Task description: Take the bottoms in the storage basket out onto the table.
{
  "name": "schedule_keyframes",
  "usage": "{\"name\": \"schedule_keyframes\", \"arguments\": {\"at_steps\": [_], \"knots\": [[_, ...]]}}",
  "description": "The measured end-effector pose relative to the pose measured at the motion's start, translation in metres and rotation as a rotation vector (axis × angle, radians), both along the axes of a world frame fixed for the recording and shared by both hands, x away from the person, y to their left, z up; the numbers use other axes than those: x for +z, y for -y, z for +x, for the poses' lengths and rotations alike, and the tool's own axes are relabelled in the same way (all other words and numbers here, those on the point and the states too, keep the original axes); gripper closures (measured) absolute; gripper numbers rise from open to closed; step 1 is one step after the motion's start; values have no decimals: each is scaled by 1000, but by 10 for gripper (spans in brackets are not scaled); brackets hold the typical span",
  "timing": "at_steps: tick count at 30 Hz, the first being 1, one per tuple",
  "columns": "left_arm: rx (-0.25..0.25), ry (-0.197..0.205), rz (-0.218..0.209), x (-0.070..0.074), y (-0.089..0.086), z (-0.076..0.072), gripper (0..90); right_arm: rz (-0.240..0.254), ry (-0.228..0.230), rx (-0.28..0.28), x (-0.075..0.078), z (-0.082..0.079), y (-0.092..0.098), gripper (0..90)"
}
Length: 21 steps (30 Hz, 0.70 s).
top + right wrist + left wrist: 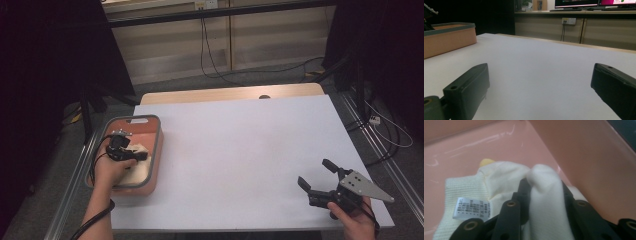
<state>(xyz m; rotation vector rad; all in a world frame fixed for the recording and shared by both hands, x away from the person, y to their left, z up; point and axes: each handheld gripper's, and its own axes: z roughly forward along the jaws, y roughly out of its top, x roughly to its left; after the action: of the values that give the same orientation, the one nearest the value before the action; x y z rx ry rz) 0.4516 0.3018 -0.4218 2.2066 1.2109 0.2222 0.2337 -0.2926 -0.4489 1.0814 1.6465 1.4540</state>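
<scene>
Two grippers, left gripper [131,152] reaching down into one pink bin [156,150] at desk [240,150] left edge, clamped on one cream cloth [544,202], right gripper [316,174] low over desk, jaws wide apart, holding nothing.

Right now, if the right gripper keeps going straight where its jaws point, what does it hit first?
Probably nothing close: the right gripper is open over the bare white table. The pink bin sits off to one side of its line, though depth is hard to judge.
</scene>
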Motion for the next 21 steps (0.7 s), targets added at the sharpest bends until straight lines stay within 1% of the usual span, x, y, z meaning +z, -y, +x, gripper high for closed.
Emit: {"name": "schedule_keyframes", "arguments": {"at_steps": [1,3,4,5,6,7,9,11,12,13,16,17,18,19,20,21], "knots": [[4,11,0,1,1,1,738,0,-1,0,0,0,-1,19],[28,43,-20,4,1,3,759,-2,-6,4,-1,1,-1,19],[28,43,-20,4,1,3,762,-2,-6,4,-1,1,-1,19],[32,58,-29,5,2,5,762,-2,-6,3,-1,1,-1,19],[28,60,-39,5,3,7,762,3,-7,2,-1,1,-1,19],[25,78,-37,6,4,10,762,1,-5,4,-1,1,0,19],[28,84,-44,6,5,11,762,1,-7,4,-1,1,0,19],[29,92,-39,7,6,13,759,-1,-11,4,-2,2,0,20],[21,88,-39,8,4,15,759,-1,-11,4,-2,2,0,20],[30,95,-44,8,4,15,756,-3,-9,1,-2,2,0,20],[23,97,-50,8,3,17,751,-2,-11,0,-2,2,1,20],[18,118,-39,9,2,16,701,-1,-11,0,-2,2,1,20],[18,118,-39,9,2,16,665,-1,-11,0,-2,2,1,20],[5,126,-22,10,2,16,665,-3,-11,-1,-2,2,1,20],[9,128,-8,13,3,15,516,-1,-10,2,-2,3,0,20],[9,128,-8,13,3,15,467,-1,-10,2,-2,3,0,20]]}}
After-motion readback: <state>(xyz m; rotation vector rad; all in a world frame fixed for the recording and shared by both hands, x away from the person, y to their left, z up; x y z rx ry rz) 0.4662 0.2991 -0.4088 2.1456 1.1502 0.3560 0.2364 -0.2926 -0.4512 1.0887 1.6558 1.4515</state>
